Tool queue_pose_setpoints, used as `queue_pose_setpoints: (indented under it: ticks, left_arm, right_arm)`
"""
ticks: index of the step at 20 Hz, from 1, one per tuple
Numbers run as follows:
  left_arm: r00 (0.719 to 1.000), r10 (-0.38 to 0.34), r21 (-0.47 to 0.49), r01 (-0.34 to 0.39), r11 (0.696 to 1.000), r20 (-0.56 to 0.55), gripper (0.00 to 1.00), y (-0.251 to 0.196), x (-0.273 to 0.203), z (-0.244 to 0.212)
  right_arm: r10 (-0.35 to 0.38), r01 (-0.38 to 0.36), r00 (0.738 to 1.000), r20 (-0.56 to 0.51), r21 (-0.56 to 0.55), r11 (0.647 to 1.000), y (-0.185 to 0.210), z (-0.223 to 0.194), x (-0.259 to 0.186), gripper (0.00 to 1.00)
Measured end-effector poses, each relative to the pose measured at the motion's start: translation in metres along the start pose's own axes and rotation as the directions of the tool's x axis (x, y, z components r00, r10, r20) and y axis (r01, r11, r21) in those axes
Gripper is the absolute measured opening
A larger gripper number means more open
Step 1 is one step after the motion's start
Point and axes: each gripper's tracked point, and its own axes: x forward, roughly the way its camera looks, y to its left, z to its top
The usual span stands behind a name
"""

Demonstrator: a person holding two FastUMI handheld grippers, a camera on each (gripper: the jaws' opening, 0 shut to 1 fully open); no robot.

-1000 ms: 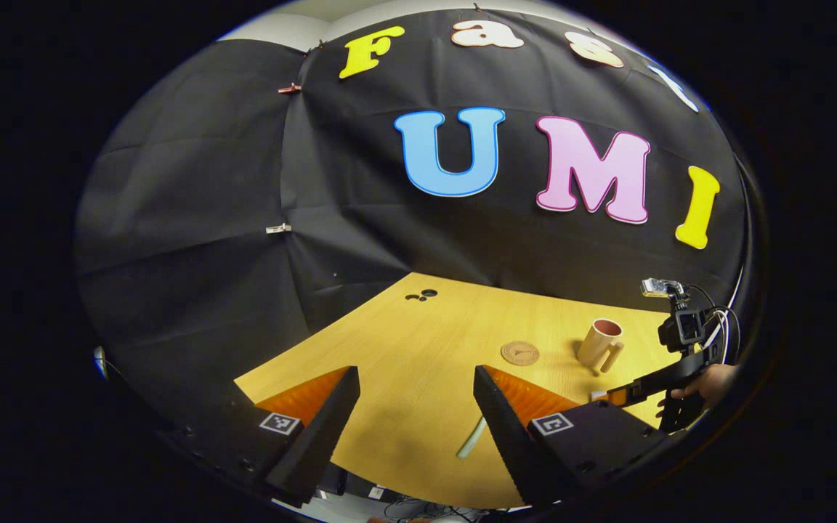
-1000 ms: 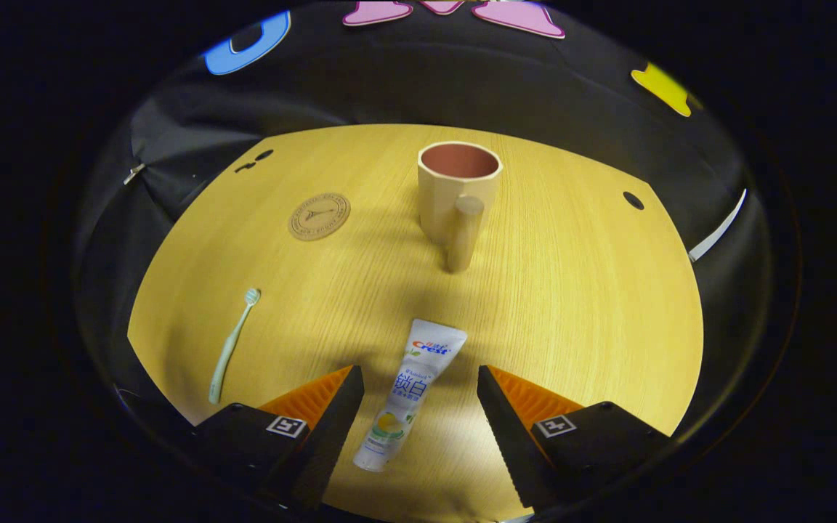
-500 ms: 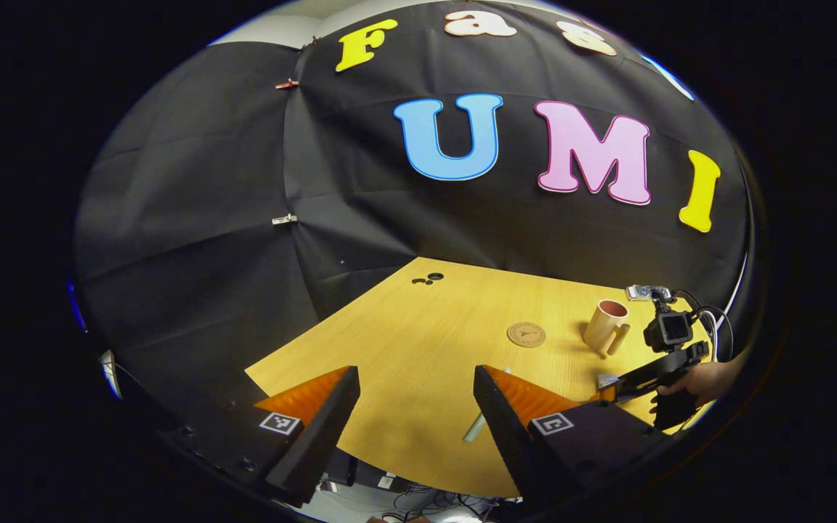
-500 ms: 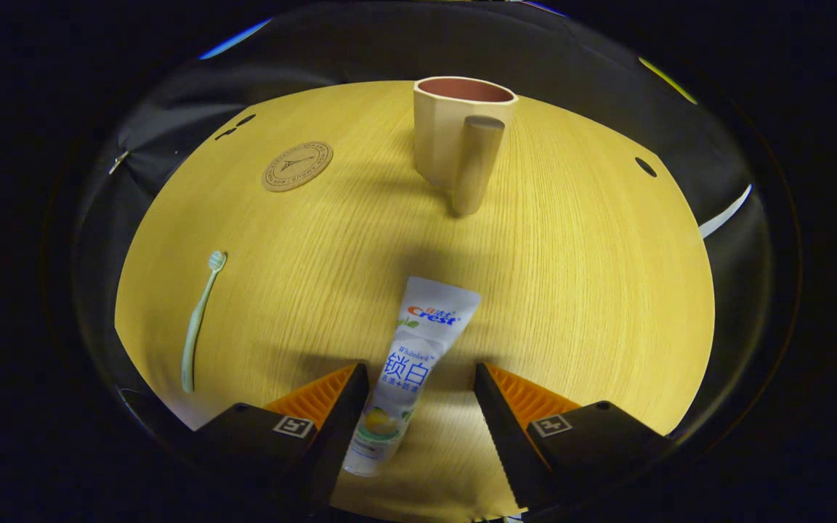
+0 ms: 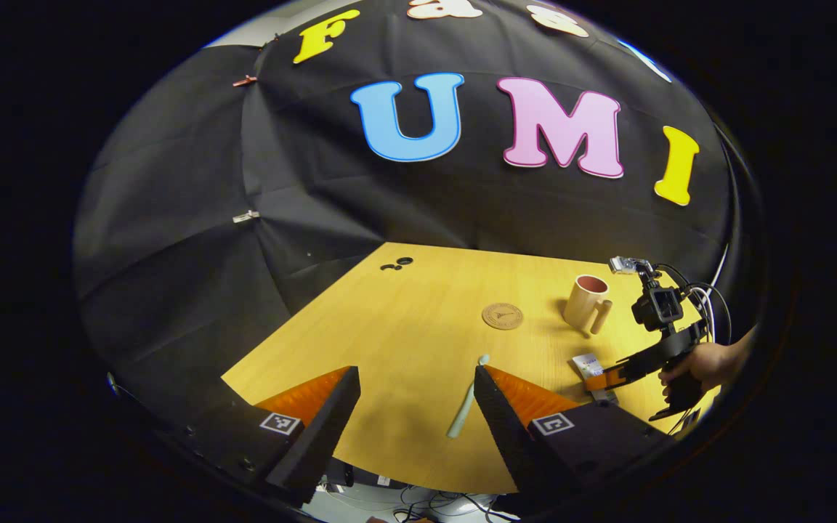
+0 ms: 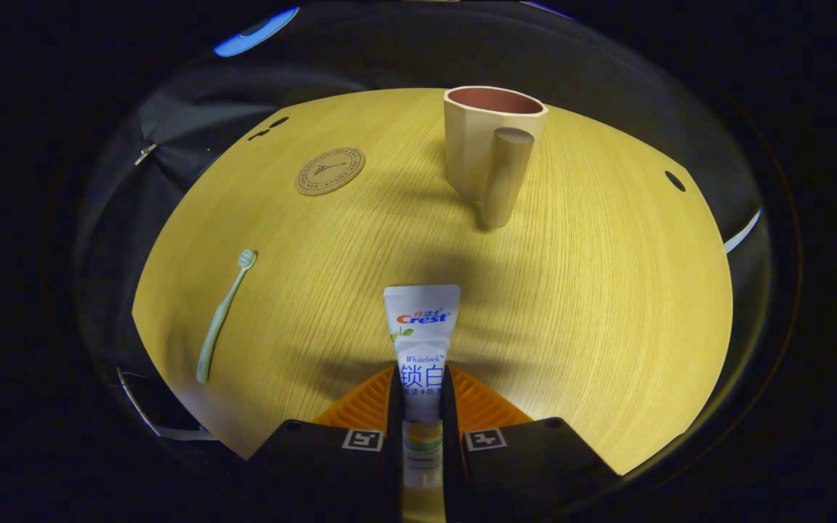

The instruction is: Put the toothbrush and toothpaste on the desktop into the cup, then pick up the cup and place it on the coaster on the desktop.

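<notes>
Your right gripper (image 6: 418,407) has its two fingers pressed against the sides of the toothpaste (image 6: 421,341), pinching the tube at its lower half. The tube lies lengthwise between them, its flat crimped end pointing away from you toward the cup (image 6: 490,145). On the white tube you can make out a red and blue brand logo, a blue word beneath it, and two large blue Chinese characters lower down; a yellow fruit picture sits near the cap end, between the fingers.

The cup stands upright on the desk (image 6: 593,290) straight beyond the tube, well apart from it, beige outside and reddish inside, with its round handle turned toward you. The coaster (image 6: 330,171) lies flat to the left of the cup, a round brown disc with a small emblem and ring of tiny lettering too small to read. The toothbrush (image 6: 224,314), pale green, lies on the desk at the left, bristle end pointing toward the coaster.

Your left gripper (image 5: 415,414) hangs over the near edge of the desk with its fingers spread wide, nothing between them. In the left gripper view the toothbrush (image 5: 465,401) lies just beside the right finger. Farther right in that view your other hand (image 5: 705,363) holds the right gripper (image 5: 607,378) at the toothpaste (image 5: 589,365), with the cup (image 5: 584,303) and coaster (image 5: 502,316) beyond.
</notes>
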Motion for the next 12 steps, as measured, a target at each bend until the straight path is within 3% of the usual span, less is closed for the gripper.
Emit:
queue_pose_setpoints:
  ticks: [3, 6, 9, 12]
  left_arm:
    - [0.992, -0.085, -0.038, 0.082, 0.996, -0.089, 1.0, -0.017, 0.016, -0.018]
    - [0.978, -0.127, -0.022, 0.125, 0.992, -0.167, 1.0, -0.021, 0.039, -0.035]
    - [0.943, -0.164, 0.025, 0.179, 0.984, -0.289, 1.0, -0.024, 0.071, -0.06]
    - [0.913, -0.156, 0.081, 0.2, 0.977, -0.376, 1.0, -0.026, 0.104, -0.089]
  right_arm:
    - [0.021, -0.022, 1.0, 0.002, 0.067, 0.998, -0.006, 0.001, -0.003, 0.22]
    - [0.002, -0.003, 0.999, 0.035, 0.033, 0.999, -0.012, 0.002, -0.007, 0.22]
    - [0.011, -0.013, 0.997, 0.076, 0.024, 1.0, -0.019, 0.006, -0.021, 0.22]
    - [0.04, -0.045, 0.994, 0.102, 0.047, 0.998, -0.017, 0.006, -0.031, 0.22]
